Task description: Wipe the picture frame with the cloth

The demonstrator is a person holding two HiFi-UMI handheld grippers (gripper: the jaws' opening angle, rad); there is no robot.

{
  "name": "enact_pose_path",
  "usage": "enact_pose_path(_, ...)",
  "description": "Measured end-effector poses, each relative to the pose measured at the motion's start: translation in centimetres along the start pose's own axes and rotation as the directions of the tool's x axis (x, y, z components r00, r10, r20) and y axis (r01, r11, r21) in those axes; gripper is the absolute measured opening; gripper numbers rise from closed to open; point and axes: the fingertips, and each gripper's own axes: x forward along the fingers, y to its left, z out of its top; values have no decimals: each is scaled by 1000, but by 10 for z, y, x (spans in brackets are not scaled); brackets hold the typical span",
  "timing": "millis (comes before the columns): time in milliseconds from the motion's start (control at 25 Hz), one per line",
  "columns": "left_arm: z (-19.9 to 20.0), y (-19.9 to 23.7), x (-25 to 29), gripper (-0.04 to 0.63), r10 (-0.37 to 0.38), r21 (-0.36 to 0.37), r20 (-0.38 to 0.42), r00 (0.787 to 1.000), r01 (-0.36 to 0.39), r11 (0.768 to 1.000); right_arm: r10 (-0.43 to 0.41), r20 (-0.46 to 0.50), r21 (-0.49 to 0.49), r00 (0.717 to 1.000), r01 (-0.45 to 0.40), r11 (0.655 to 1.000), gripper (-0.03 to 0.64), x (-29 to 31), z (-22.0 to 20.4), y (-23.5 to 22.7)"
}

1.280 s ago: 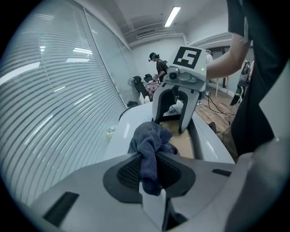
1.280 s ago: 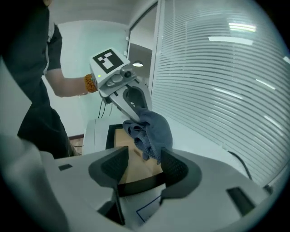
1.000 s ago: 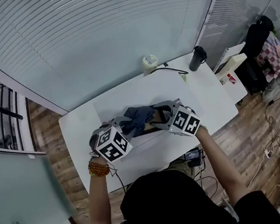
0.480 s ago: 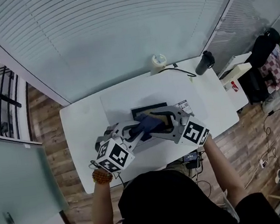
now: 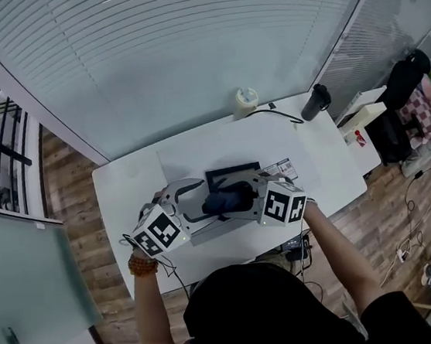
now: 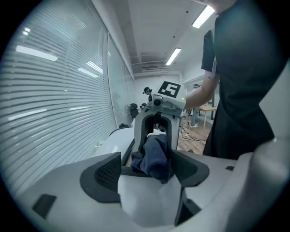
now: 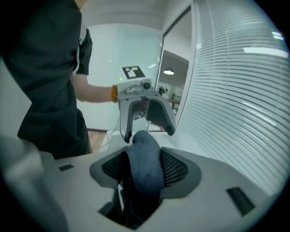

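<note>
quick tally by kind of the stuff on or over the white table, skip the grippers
picture frame: 1
cloth: 1
dark bottle: 1
pale roll: 1
black cable: 1
small card: 1
total: 6

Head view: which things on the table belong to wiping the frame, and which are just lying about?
For the job:
- dark blue cloth
- black picture frame

Just lying about:
- pale roll at the far edge
- dark bottle
- small card beside the frame
</note>
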Motion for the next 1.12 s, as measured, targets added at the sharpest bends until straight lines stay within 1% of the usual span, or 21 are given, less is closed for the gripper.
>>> enact_pose_path(40, -4, -1, 3, 341, -43, 1, -21, 999, 43, 999, 9, 38, 32, 999, -10, 999, 199, -1, 6, -1)
enact_pose_path(80, -8, -2, 6, 352, -80, 10, -54, 995, 81, 997, 11, 46, 56, 999, -13, 998, 199, 0, 8, -4)
enact_pose_path(120, -12, -2, 10, 360, -109, 26, -97, 989, 112, 993, 7, 17, 62, 1000, -8, 998, 199, 3, 5, -6)
enact_pose_path(160, -16, -2, 14, 362, -126, 45, -141, 982, 134, 990, 2, -40, 49, 999, 0, 999, 194, 8, -3, -8)
enact_pose_path(200, -19, -2, 18, 362, -135, 62, -176, 975, 148, 987, -2, -96, 29, 995, 5, 1000, 162, 12, -11, -9)
enact_pose_path(240, -19, -2, 22, 362, -136, 76, -201, 970, 154, 985, -8, -131, 19, 991, 11, 1000, 138, 13, -16, -9)
enact_pose_path(320, -17, -2, 29, 362, -120, 101, -230, 966, 146, 984, -32, -157, 20, 987, 36, 999, 112, 7, -20, -11)
enact_pose_path(400, -18, -2, 34, 362, -103, 121, -244, 964, 136, 983, -65, -174, 8, 983, 68, 998, 101, -3, -25, -13)
enact_pose_path(520, -22, -5, 41, 362, -105, 103, -232, 967, 132, 986, -76, -187, 23, 979, 82, 996, 89, -14, -37, -12)
enact_pose_path(600, -27, -6, 44, 362, -90, 109, -255, 963, 121, 987, -74, -188, 43, 979, 83, 996, 89, -24, -45, -10)
enact_pose_path(640, -28, -6, 46, 362, -78, 114, -260, 963, 111, 987, -77, -182, 50, 980, 88, 995, 89, -30, -46, -11)
enact_pose_path(720, -21, -2, 47, 362, -43, 114, -231, 972, 71, 991, -99, -124, 91, 987, 110, 990, 89, -44, -45, -13)
enact_pose_path(800, -9, 4, 44, 362, -3, 79, -164, 987, 16, 997, -163, -49, 190, 985, 169, 967, 89, -62, -46, -23)
enact_pose_path(840, -4, 7, 42, 362, 7, 39, -120, 993, -3, 999, -212, -41, 247, 976, 215, 945, 89, -72, -50, -31)
enact_pose_path(880, -1, 10, 42, 362, 11, -10, -80, 997, -12, 1000, -260, -58, 296, 964, 265, 918, 87, -80, -58, -39)
enact_pose_path(920, -1, 12, 43, 365, 8, -50, -57, 998, -11, 999, -296, -93, 330, 951, 310, 892, 87, -85, -68, -44)
enact_pose_path(960, -3, 12, 46, 370, 0, -67, -56, 998, -4, 998, -320, -134, 350, 938, 347, 870, 87, -88, -79, -47)
enact_pose_path(1040, -5, 11, 55, 382, -22, -40, -87, 996, 19, 999, -355, -195, 368, 914, 404, 838, 87, -90, -92, -51)
enact_pose_path(1120, 0, 8, 64, 387, -49, -1, -110, 993, 49, 999, -405, -208, 399, 891, 455, 796, 89, -97, -93, -57)
